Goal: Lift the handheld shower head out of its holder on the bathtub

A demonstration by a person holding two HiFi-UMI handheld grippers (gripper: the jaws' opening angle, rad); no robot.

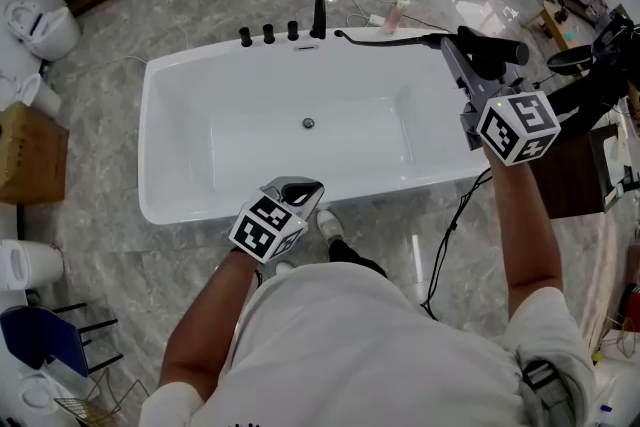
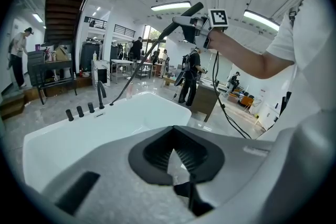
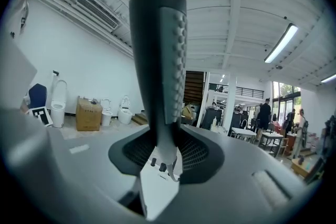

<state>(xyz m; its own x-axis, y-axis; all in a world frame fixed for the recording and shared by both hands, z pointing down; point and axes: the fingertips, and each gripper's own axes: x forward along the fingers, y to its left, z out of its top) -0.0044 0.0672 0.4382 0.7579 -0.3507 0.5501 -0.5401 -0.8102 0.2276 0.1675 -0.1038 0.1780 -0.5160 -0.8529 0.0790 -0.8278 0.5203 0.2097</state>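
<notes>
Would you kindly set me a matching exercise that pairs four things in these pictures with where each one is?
Things:
1. shower head
2. drain
3. cardboard box
4. left gripper

Places:
A. on the floor beside the bathtub
B. clamped in the right gripper
C. in the middle of the bathtub's floor
D. by the bathtub's near rim, holding nothing

Pairs: 1-B, 2-C, 3-A, 4-D
</notes>
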